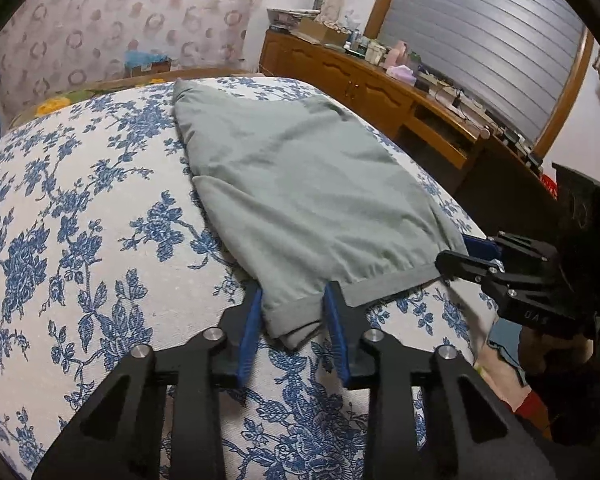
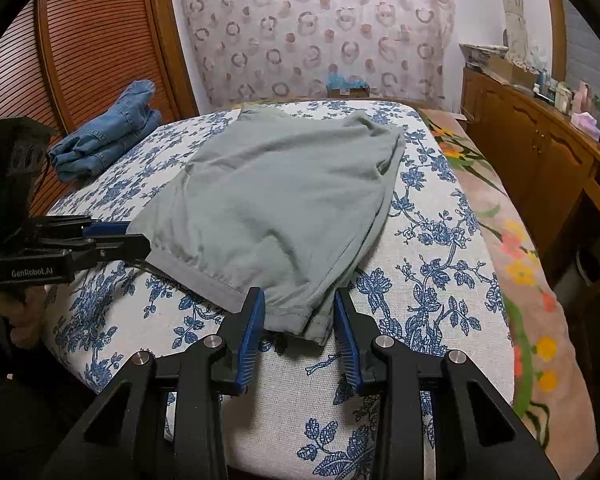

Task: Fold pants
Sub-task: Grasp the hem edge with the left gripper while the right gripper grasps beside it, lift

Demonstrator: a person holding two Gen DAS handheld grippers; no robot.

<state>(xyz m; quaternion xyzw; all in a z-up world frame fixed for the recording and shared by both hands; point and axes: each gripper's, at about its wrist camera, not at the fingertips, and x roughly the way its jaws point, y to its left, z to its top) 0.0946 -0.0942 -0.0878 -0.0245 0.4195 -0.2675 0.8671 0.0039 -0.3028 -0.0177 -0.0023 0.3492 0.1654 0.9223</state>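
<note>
Grey-green pants (image 1: 300, 184) lie flat on the blue-flowered bed cover (image 1: 80, 240), also in the right wrist view (image 2: 276, 200). My left gripper (image 1: 292, 304) is open, its blue pads either side of the near left hem corner. It shows in the right wrist view (image 2: 136, 240) at the hem's left end. My right gripper (image 2: 300, 308) is open, its pads either side of the near right hem corner. It shows in the left wrist view (image 1: 460, 256) at the hem's right end. The cloth rests on the bed between the jaws.
Folded blue jeans (image 2: 108, 132) lie at the bed's far left by a wooden slatted door (image 2: 80, 60). A wooden sideboard (image 1: 360, 84) with clutter stands to the right. A pink flowered blanket (image 2: 520, 260) covers the bed's right edge.
</note>
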